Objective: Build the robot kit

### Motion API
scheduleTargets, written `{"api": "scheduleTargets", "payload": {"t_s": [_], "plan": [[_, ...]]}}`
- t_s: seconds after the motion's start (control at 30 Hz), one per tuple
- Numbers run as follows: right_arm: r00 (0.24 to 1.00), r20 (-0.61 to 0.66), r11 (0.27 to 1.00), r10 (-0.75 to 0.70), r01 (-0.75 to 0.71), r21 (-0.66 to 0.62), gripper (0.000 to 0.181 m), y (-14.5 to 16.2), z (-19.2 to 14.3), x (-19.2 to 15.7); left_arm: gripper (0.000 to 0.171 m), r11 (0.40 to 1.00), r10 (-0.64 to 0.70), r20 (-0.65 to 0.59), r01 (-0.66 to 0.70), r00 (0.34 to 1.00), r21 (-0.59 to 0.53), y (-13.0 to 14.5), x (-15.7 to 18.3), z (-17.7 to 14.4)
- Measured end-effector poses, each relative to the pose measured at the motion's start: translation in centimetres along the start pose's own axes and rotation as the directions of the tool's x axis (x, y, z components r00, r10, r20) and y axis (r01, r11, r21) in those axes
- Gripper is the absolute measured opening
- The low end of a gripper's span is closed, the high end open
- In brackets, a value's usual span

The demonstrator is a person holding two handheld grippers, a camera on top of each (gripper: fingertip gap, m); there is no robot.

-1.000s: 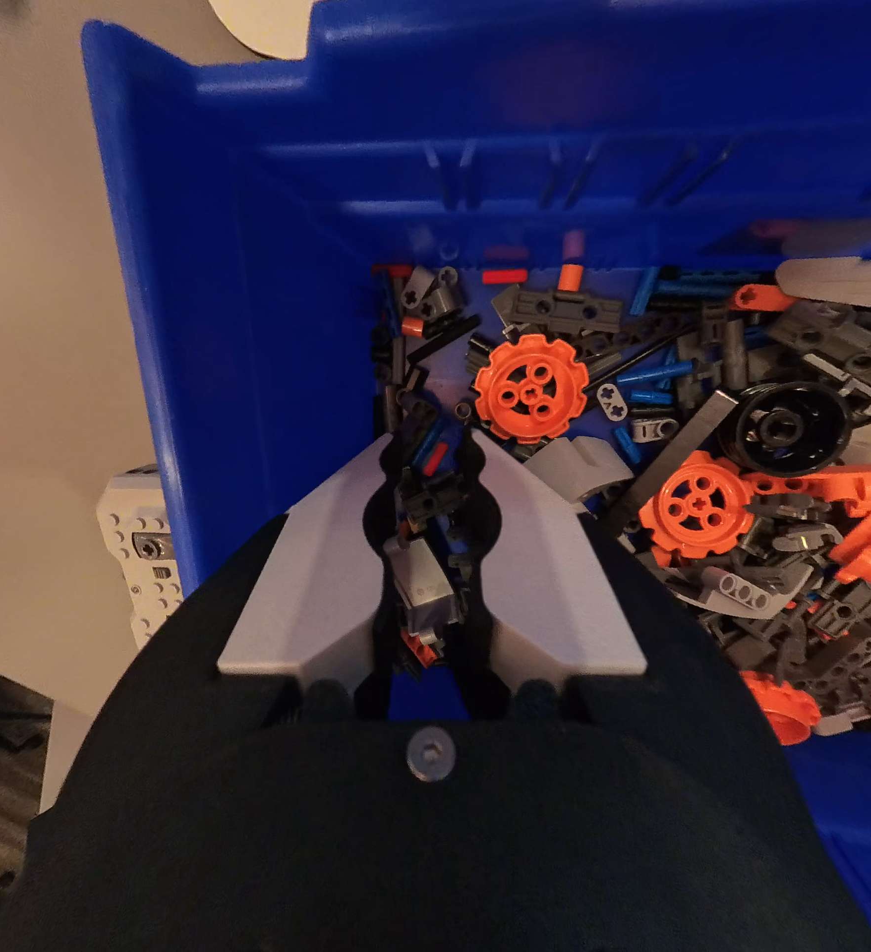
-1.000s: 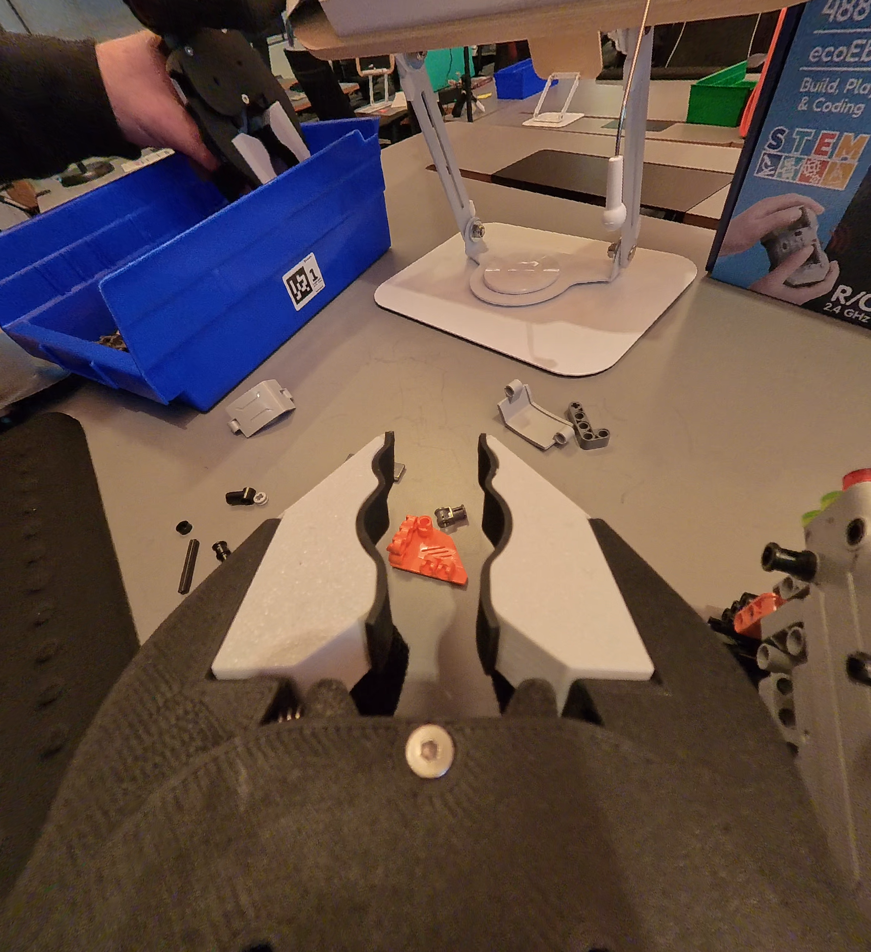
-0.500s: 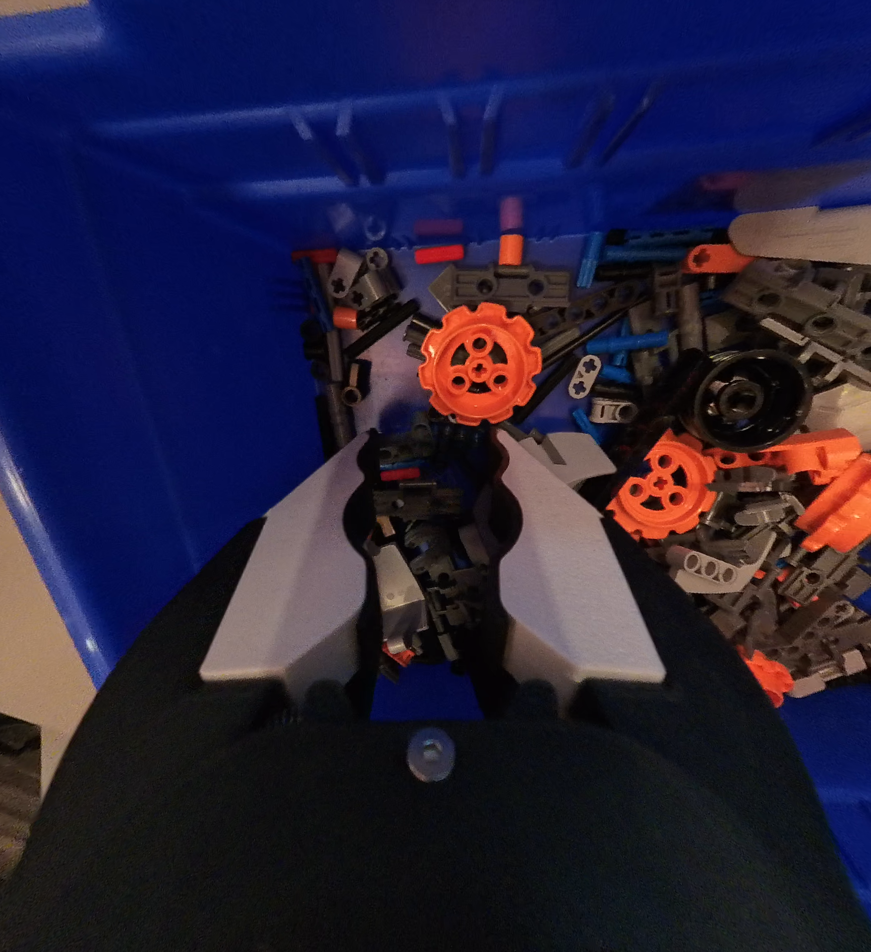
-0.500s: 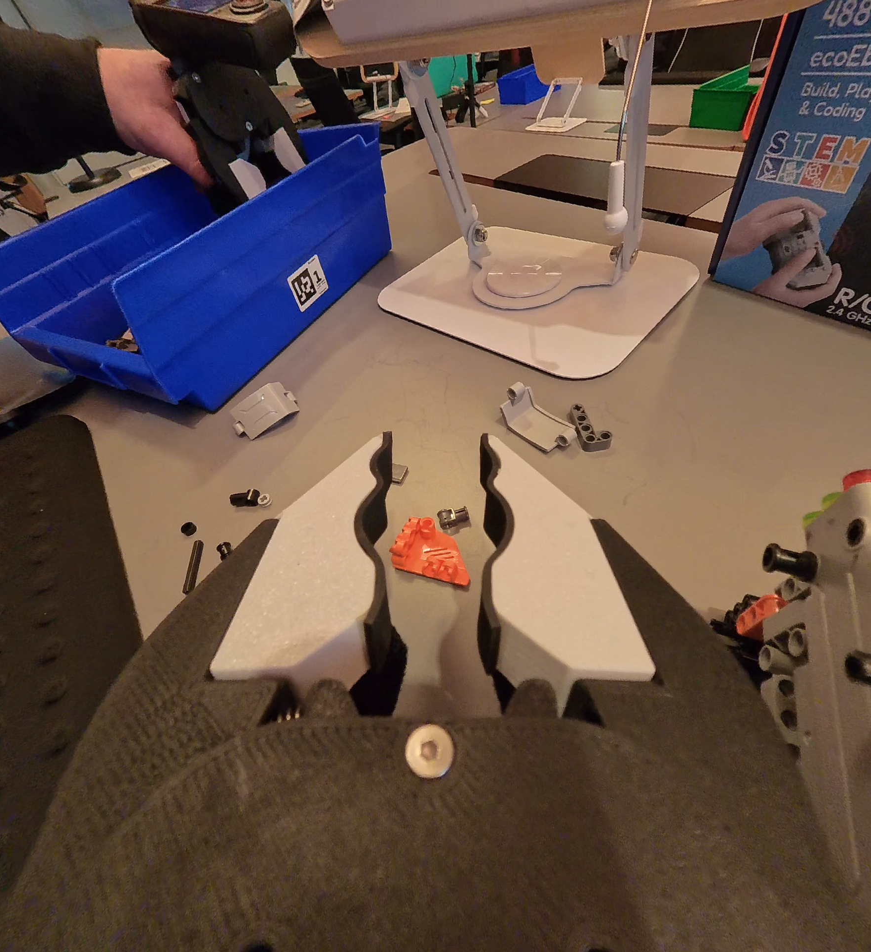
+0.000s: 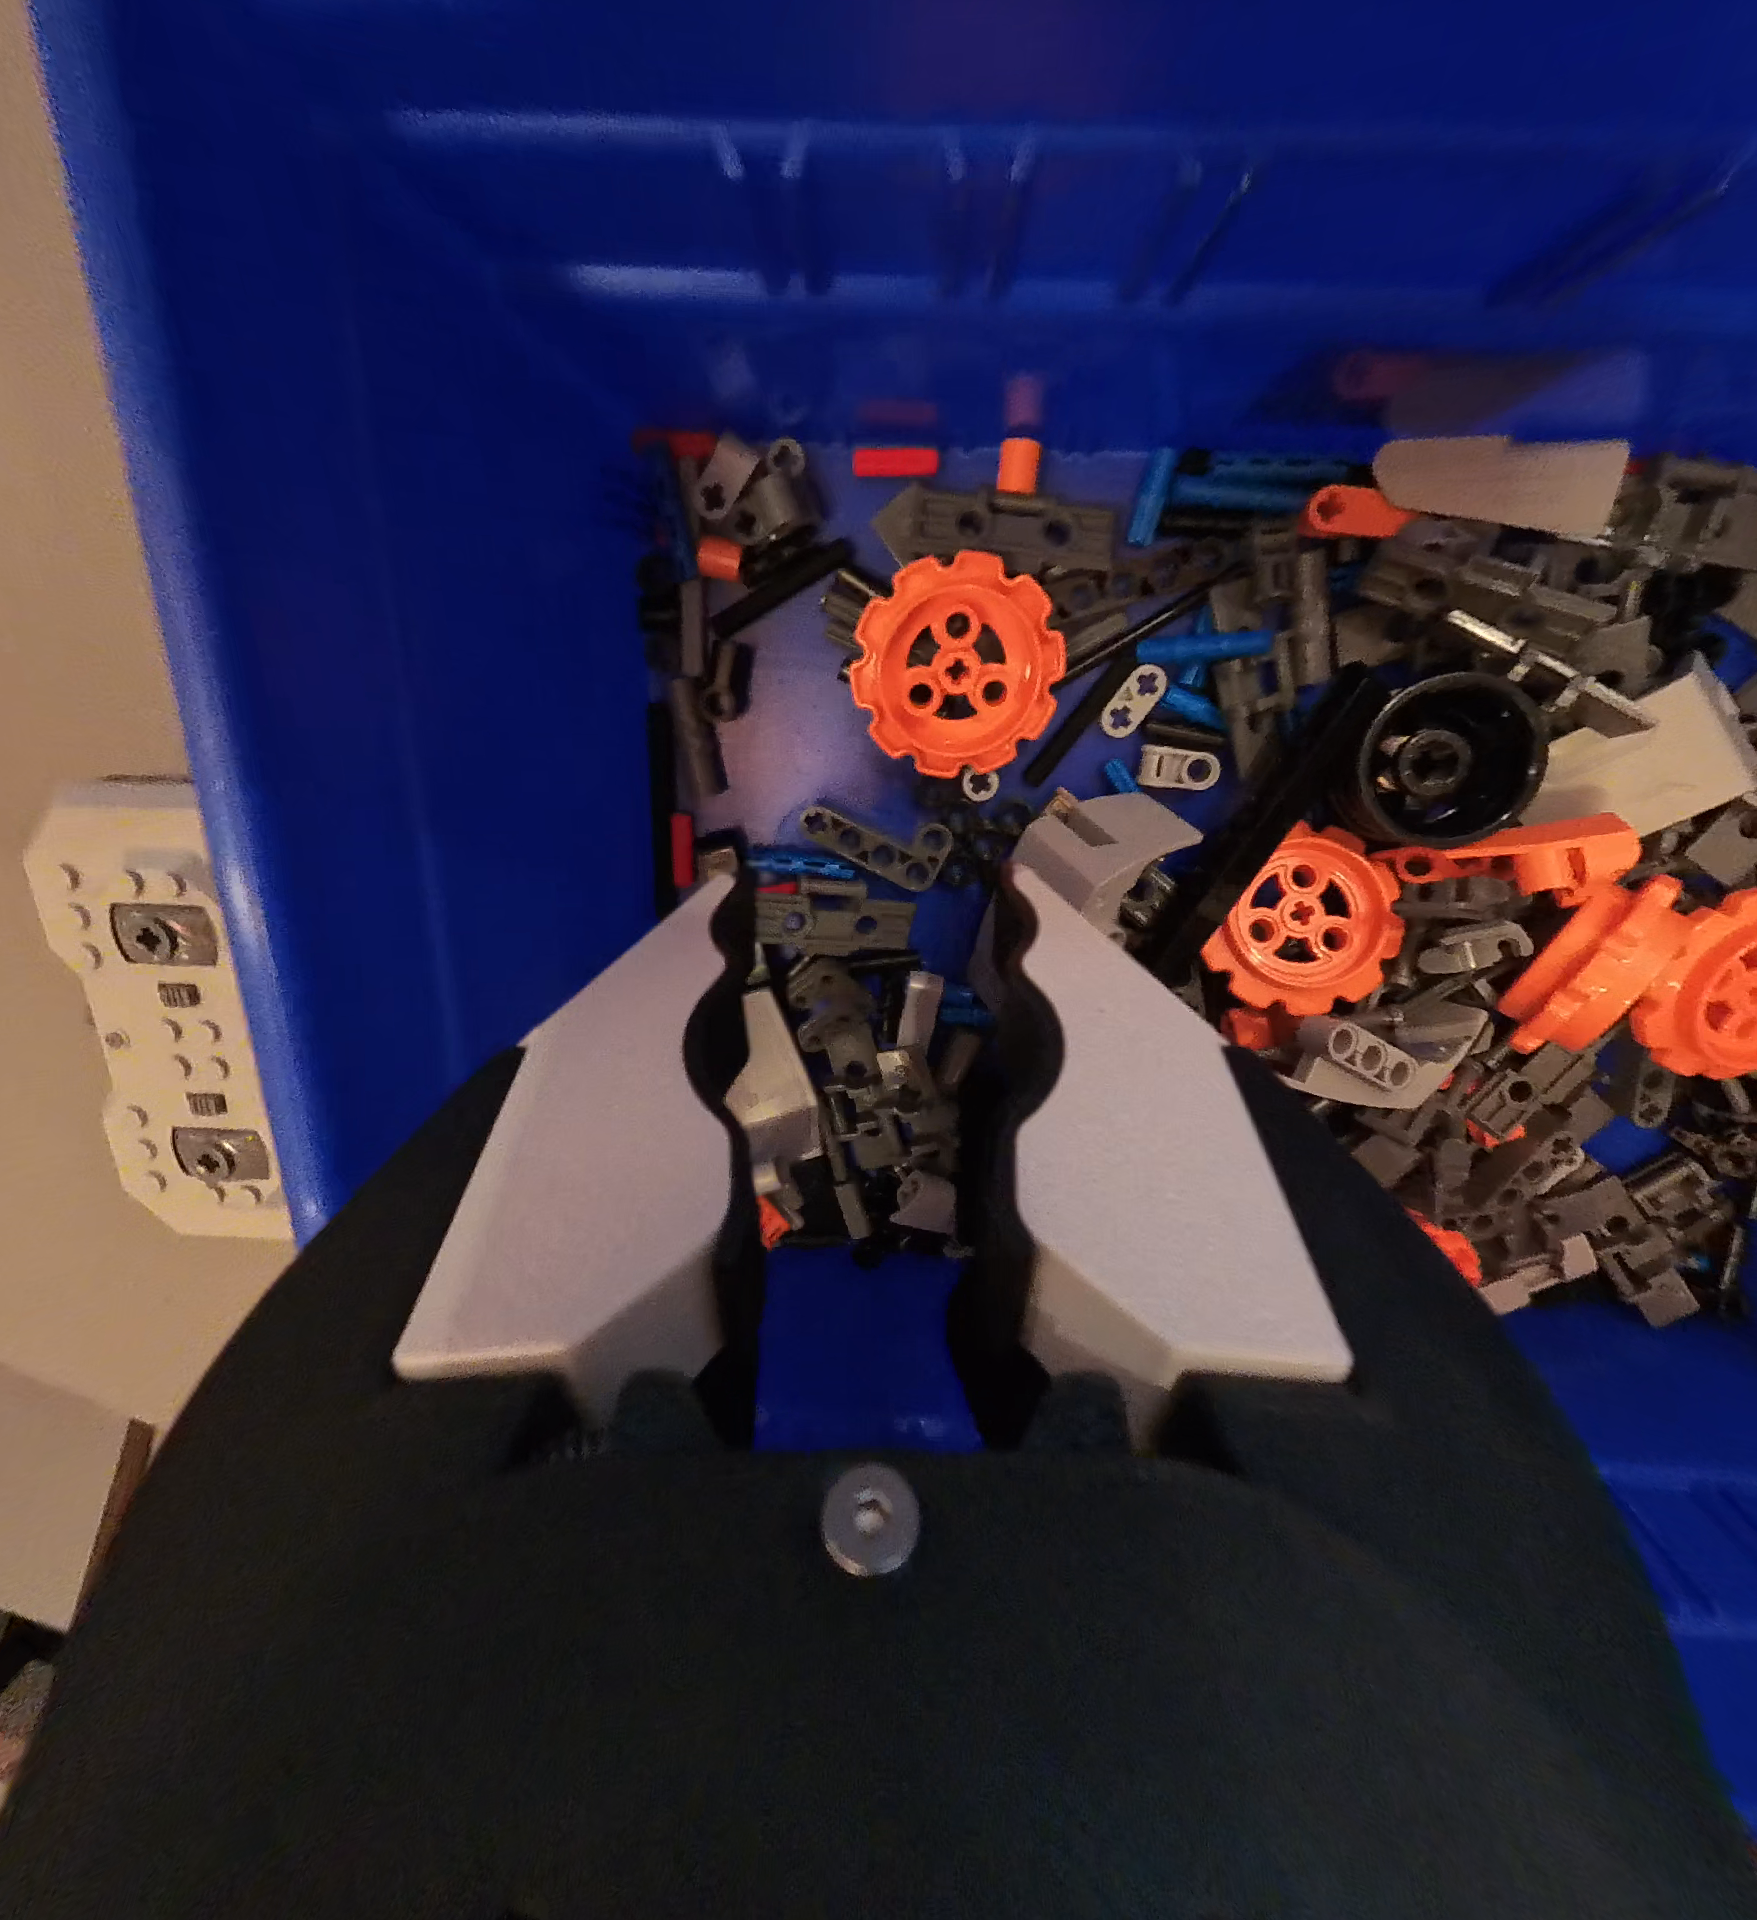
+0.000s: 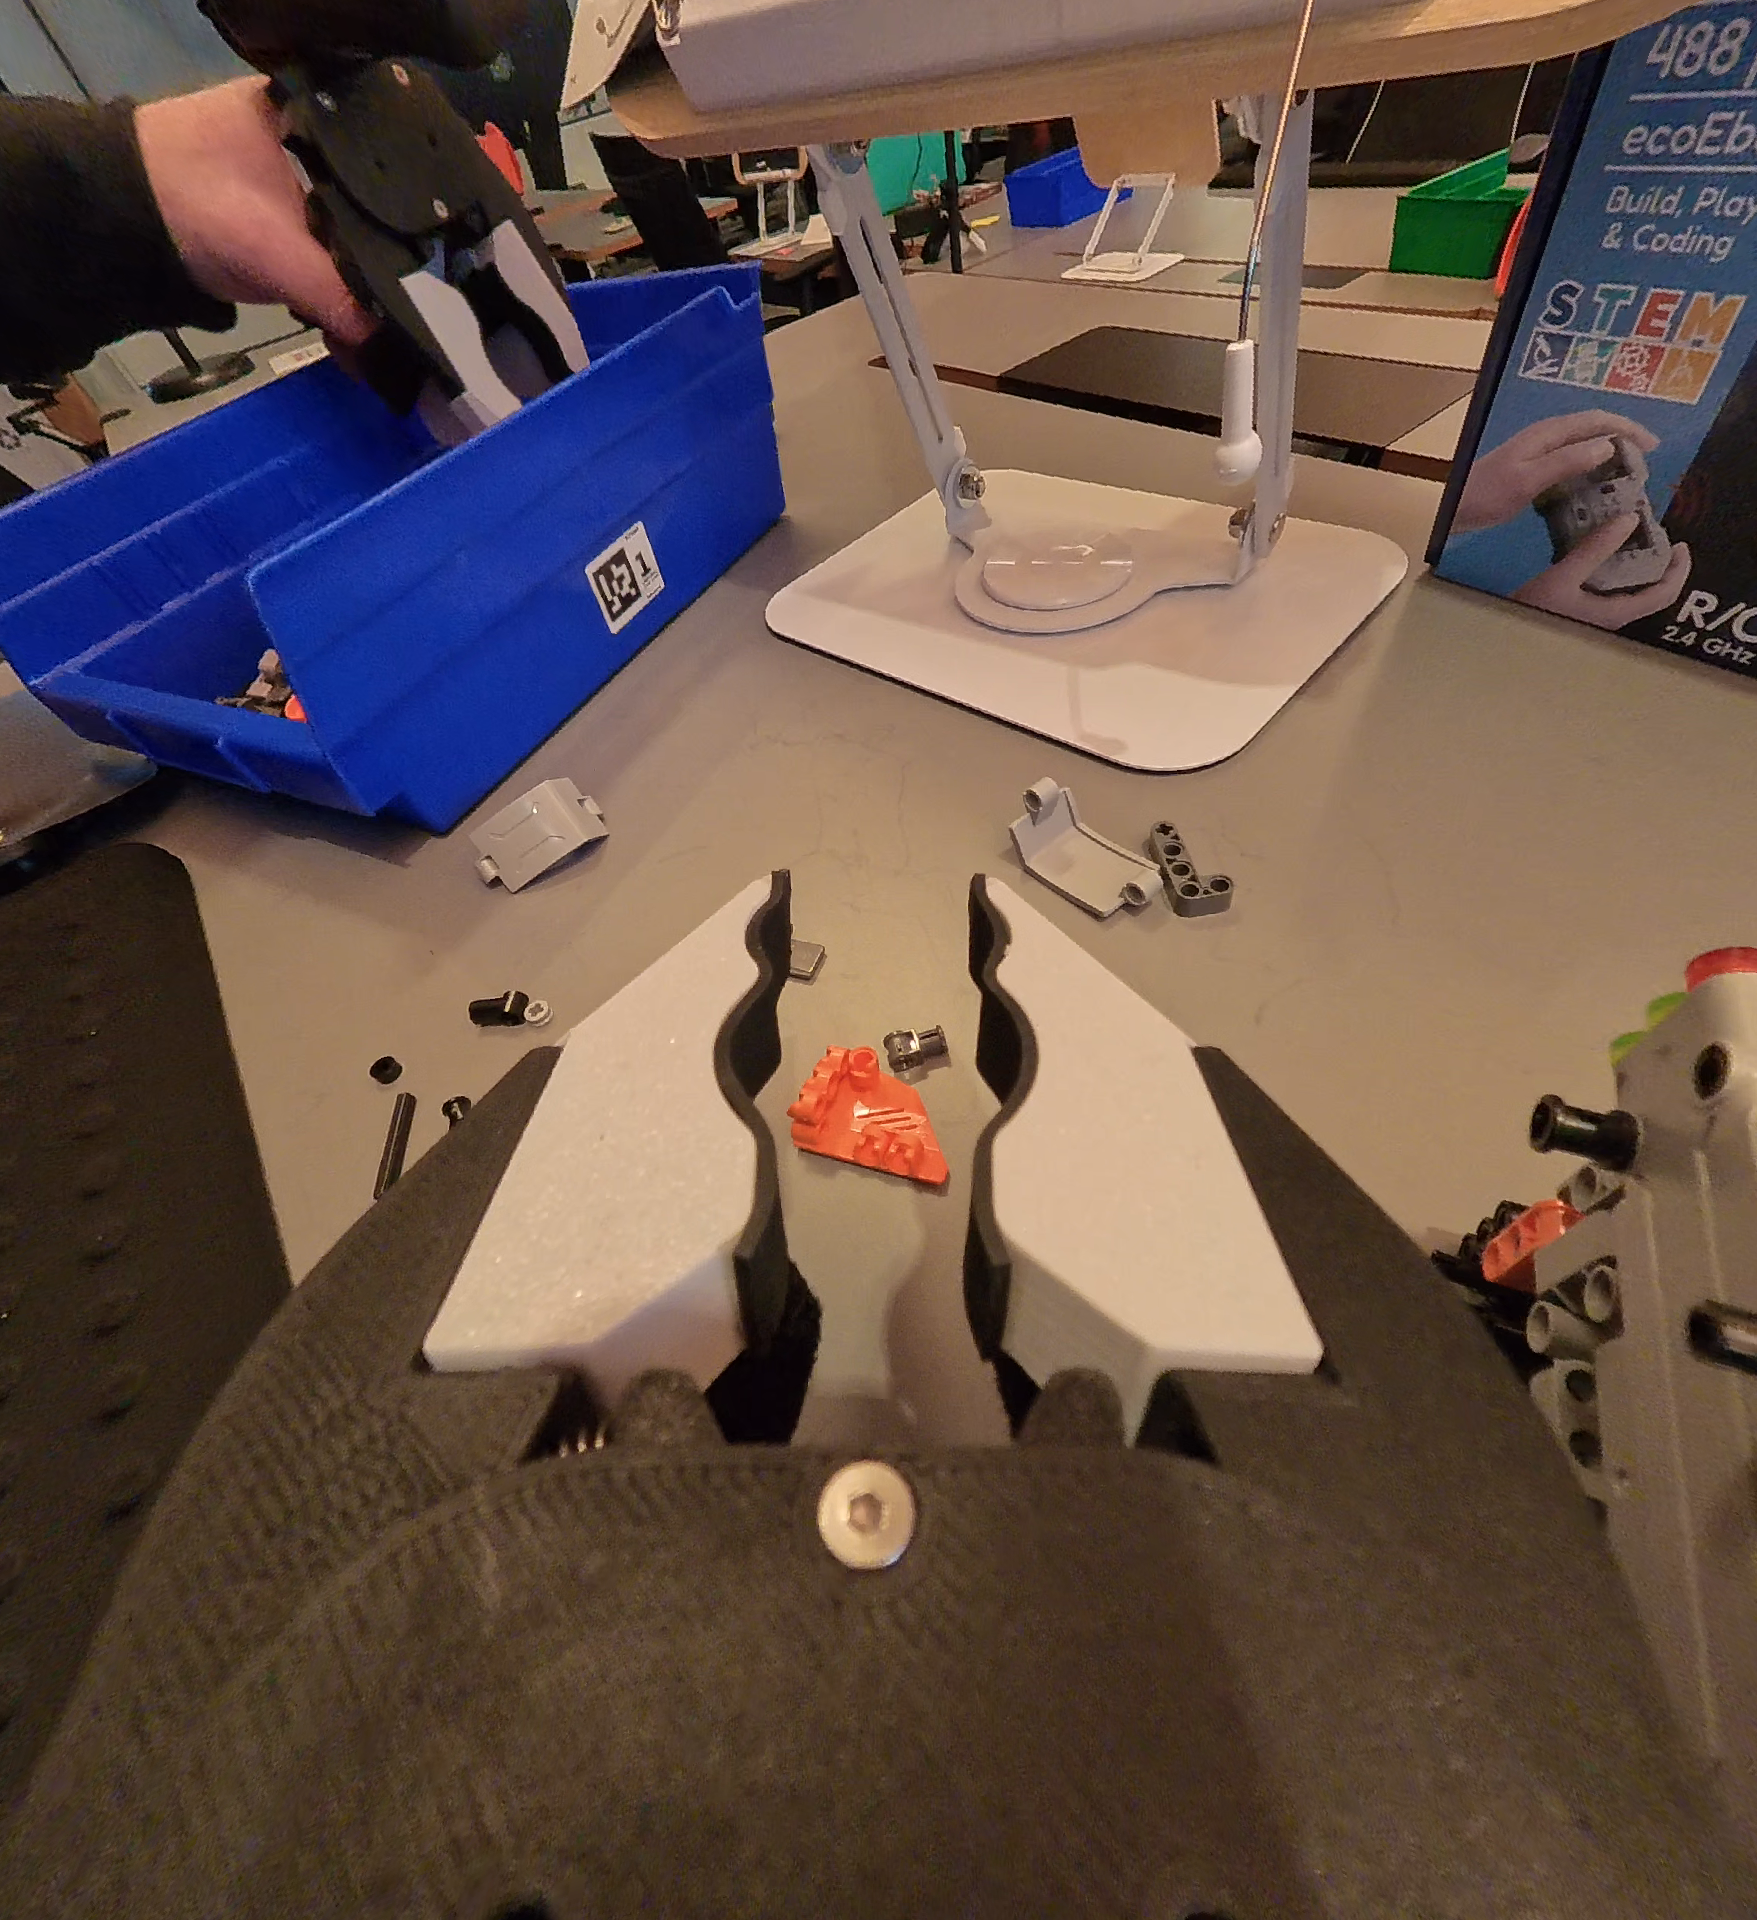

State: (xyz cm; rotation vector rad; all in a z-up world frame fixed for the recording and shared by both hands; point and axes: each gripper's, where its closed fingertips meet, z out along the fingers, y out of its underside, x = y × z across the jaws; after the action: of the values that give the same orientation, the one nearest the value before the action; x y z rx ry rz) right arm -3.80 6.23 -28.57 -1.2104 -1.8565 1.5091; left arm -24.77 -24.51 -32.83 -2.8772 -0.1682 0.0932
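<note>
L gripper (image 5: 869,894) open, empty, inside blue bin (image 5: 365,623) near its left wall, over pile of gray bricks (image 5: 853,1081) (orange gear (image 5: 957,663) just ahead) | R gripper (image 6: 874,914) open, empty, low over table (image 6: 1373,883), orange piece (image 6: 869,1117) betw fingers, untouched; bare table ahead
</note>
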Motion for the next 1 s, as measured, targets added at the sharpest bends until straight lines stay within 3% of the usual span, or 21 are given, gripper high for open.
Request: {"api": "scheduleTargets", "payload": {"t_s": [0.2,0.3,0.47,0.6,0.73,0.8,1.0], "plan": [[1.000,0.002,1.000,0.000,0.000,-0.003,0.032,0.1,0.0,-0.1,0.041,0.997,0.057,0.001,-0.057,0.998,-0.043,1.7,0.8,0.2],[1.000,0.002,1.000,-0.002,0.002,-0.004,0.032,0.1,0.1,-0.1,0.044,0.999,0.015,0.005,-0.015,1.000,-0.032,2.5,0.7,-0.2],[1.000,0.006,1.000,-0.008,0.008,-0.012,0.032,0.2,0.2,-0.2,0.034,0.994,-0.112,0.125,0.110,0.986,0.025,1.3,-2.6,-0.6],[1.000,0.002,1.000,-0.009,0.009,-0.010,0.031,0.1,0.2,-0.2,0.018,0.995,-0.063,0.218,0.077,0.974,-0.056,1.7,-4.0,0.3],[1.000,0.000,1.000,-0.009,0.009,-0.005,0.031,0.1,0.1,-0.2,0.014,0.990,-0.002,0.263,0.038,0.965,-0.135,2.4,-4.5,1.7],[1.000,0.001,1.000,-0.009,0.009,-0.006,0.031,0.1,0.1,-0.2,0.005,0.989,-0.009,0.259,0.047,0.966,-0.141,2.5,-4.6,2.2],[1.000,0.002,1.000,-0.008,0.008,-0.004,0.031,0.1,0.1,-0.2,0.004,0.990,-0.056,0.234,0.085,0.971,-0.115,2.1,-4.7,2.3]]}}
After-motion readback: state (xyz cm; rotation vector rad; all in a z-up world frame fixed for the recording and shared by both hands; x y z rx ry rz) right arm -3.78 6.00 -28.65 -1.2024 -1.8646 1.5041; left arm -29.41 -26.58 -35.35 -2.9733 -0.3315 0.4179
